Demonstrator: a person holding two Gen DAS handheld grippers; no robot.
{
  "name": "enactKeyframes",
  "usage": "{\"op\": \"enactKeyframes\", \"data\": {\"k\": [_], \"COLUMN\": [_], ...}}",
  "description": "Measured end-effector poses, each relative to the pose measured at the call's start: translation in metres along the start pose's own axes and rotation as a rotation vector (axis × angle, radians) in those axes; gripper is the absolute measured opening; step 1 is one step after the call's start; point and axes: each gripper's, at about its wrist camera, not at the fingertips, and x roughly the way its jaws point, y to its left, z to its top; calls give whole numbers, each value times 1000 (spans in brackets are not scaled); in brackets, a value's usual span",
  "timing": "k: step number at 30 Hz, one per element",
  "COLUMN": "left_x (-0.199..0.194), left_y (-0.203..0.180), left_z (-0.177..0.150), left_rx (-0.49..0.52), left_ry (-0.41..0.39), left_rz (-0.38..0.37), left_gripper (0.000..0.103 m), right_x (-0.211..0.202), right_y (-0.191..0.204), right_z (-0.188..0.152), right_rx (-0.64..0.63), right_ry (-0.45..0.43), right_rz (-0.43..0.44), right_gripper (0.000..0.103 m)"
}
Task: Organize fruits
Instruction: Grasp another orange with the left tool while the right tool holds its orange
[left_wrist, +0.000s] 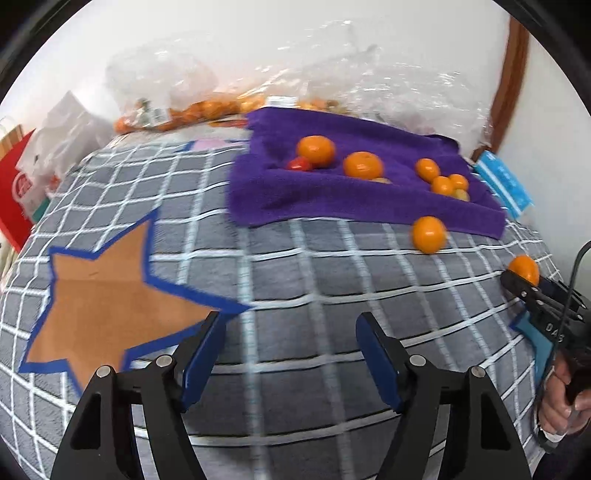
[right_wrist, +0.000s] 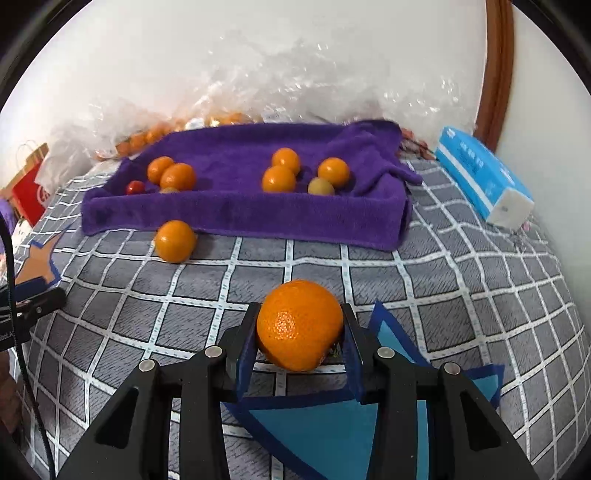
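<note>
Grey checked bedding (right_wrist: 295, 266) carries a purple towel (right_wrist: 236, 214) of unsorted fruit; right gripper (right_wrist: 300, 332) fingers clasp an orange (right_wrist: 299, 325) above the blue star (right_wrist: 332, 424), left gripper (left_wrist: 288, 354) spread empty, sorting barely begun.

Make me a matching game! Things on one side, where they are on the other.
Things:
1. big orange
2. red tomato
3. tissue pack
4. left gripper

Places:
A. on the purple towel
B. by the orange star
C. in the right gripper
D. right of the towel, on the checked blanket

Pairs: 1-C, 2-A, 3-D, 4-B
</note>
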Motion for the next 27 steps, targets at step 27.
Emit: {"op": "enactKeyframes", "data": {"k": [27], "left_x": [61], "left_y": [-94], "left_z": [49], "left_rx": [5], "left_ry": [-5], "left_rz": [-158], "left_gripper": [33], "right_x": [-3], "right_y": [-65], "right_z": [-3], "right_rx": [133], "right_ry": [-17], "right_rz": [13], "right_gripper": [41]}}
